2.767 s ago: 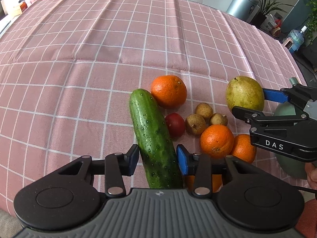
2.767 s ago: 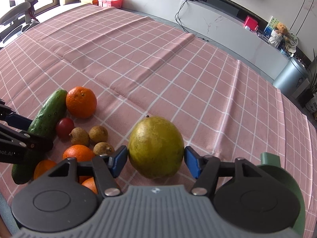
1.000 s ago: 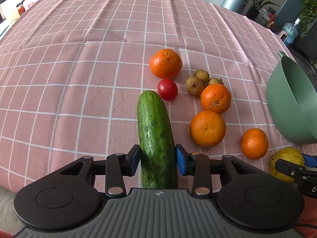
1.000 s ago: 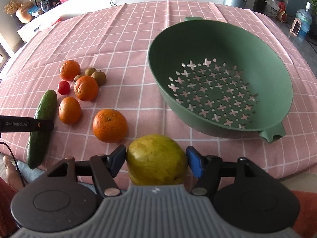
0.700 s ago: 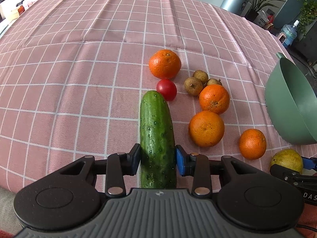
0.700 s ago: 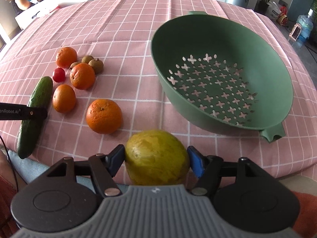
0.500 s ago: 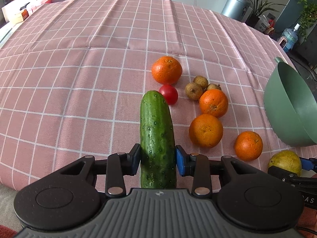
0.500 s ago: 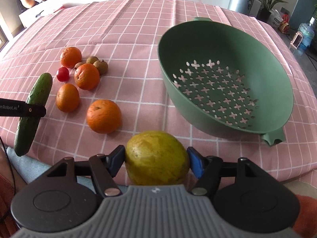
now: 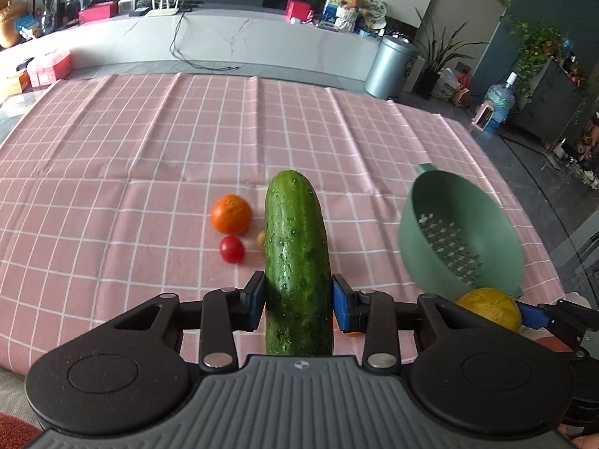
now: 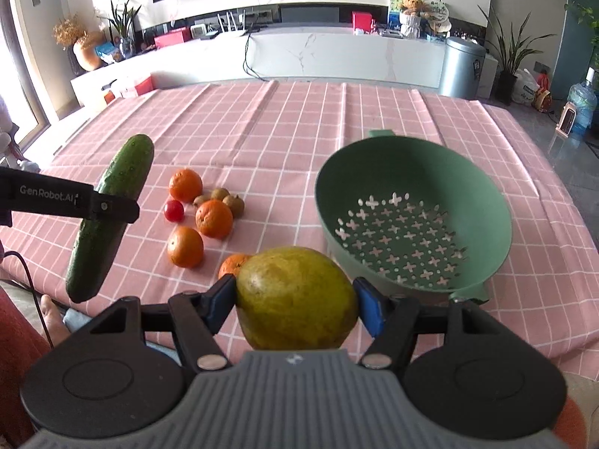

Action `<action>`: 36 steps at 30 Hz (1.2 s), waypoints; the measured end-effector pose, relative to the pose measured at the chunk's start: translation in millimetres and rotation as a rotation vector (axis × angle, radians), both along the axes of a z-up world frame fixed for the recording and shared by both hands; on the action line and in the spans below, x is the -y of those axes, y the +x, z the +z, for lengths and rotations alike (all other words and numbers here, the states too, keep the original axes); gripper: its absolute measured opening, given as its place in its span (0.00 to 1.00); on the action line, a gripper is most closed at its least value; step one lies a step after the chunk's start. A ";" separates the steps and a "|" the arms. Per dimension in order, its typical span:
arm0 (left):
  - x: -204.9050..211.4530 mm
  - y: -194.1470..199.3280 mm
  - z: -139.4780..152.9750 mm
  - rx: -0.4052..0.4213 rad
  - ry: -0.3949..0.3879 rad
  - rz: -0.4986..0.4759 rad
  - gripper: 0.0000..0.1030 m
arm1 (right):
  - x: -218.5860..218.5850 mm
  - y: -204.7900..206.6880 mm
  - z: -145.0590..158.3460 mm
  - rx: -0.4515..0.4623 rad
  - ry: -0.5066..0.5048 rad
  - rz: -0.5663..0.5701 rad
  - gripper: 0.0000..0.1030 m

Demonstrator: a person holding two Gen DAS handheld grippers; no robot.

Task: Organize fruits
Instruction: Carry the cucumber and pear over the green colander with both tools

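The left gripper [image 9: 297,301] has its jaws clamped on a cucumber [image 9: 297,262], gripping it about a third of the way up from its near end; the cucumber is off the bench [image 9: 112,187] and points toward twelve o'clock in the left wrist view. In the right wrist view the same cucumber [image 10: 108,217] hangs tilted at about nine o'clock, its far tip leaning to the upper right, clear of the pink checked cloth.

The right gripper [image 10: 295,305] has its jaws clamped on a yellow-green pear [image 10: 297,301], one blue pad [image 10: 368,308] pressed against each side, and the pear is lifted above the near edge of the bench.

A green colander [image 10: 411,217] stands on the cloth at about two o'clock from the pear, with nothing inside it. At about ten o'clock from the pear lie four oranges: one far [image 10: 185,185], one in the middle [image 10: 214,219], one nearer [image 10: 185,247], and one partly hidden just behind the pear [image 10: 232,263]. A small red tomato [image 10: 173,210] sits between the far and nearer oranges, and three small brown fruits [image 10: 224,198] cluster just beside the middle orange.
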State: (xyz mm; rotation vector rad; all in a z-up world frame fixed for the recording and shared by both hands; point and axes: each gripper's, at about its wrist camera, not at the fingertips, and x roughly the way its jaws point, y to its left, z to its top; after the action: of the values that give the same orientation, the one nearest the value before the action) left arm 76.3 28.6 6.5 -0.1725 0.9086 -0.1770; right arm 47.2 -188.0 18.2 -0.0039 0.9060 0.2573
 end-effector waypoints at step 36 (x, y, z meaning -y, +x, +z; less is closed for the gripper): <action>185.1 115.8 -33.0 0.011 -0.030 -0.302 0.40 | 99.4 123.4 -41.7 -0.060 -0.052 -0.004 0.62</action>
State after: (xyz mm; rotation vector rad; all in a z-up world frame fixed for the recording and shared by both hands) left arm 192.1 -156.4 -26.4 -0.0611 0.9185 -0.4716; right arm 170.6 -287.4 -23.5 -0.0431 0.9722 0.2314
